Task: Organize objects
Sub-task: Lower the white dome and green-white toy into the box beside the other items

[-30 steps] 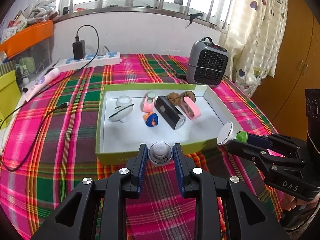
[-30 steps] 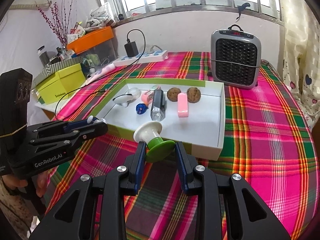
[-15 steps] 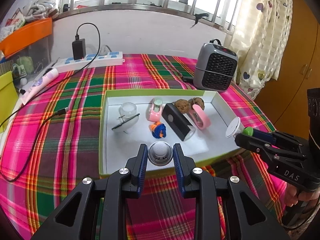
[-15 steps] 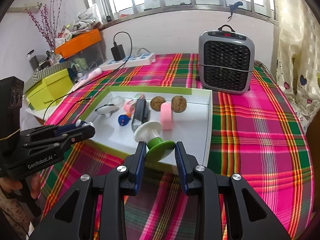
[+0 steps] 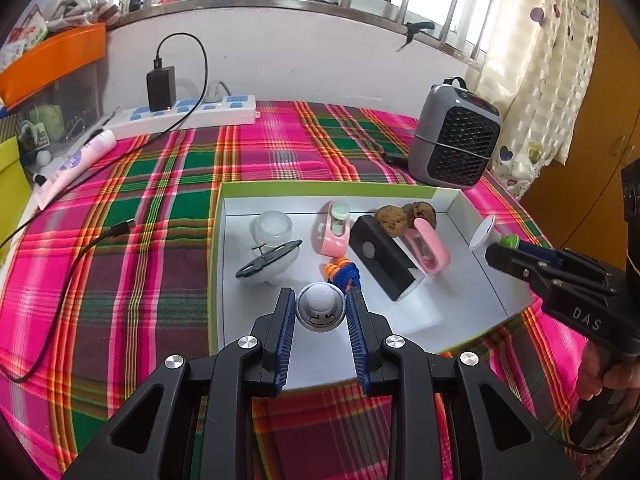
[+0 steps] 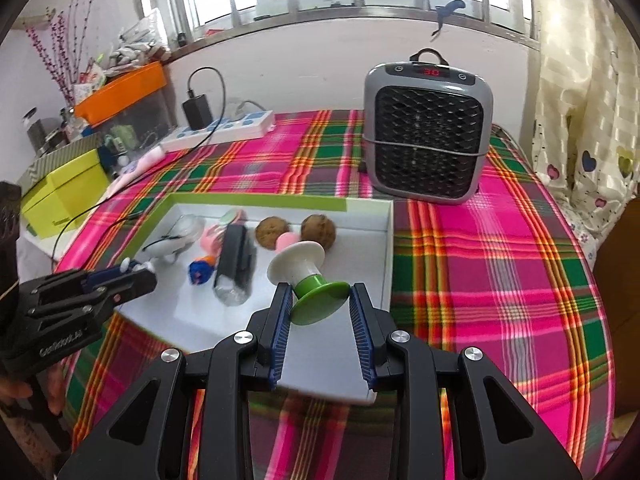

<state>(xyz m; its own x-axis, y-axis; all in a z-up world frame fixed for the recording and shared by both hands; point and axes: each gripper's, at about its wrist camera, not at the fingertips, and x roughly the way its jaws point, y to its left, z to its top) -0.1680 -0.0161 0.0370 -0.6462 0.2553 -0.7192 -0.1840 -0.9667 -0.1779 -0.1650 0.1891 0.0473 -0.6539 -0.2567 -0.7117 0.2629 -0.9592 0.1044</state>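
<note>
A shallow white box with a green rim lies on the plaid cloth. My left gripper is shut on a small grey-white ball with a drawn face, held over the box's near side. My right gripper is shut on the green base of a green-and-white spool, held over the box's right half; in the left wrist view the spool shows near the right wall. Inside lie a black rectangular device, a pink case, a pink clip, two walnuts, a blue-orange toy and clear lidded cups.
A grey fan heater stands behind the box at the right. A white power strip with a black charger and its cable run along the back left. A yellow-green box and an orange-lidded bin sit at the left edge.
Both grippers have moved forward, from in front of the box's near wall to over its inside, each still holding its object.
</note>
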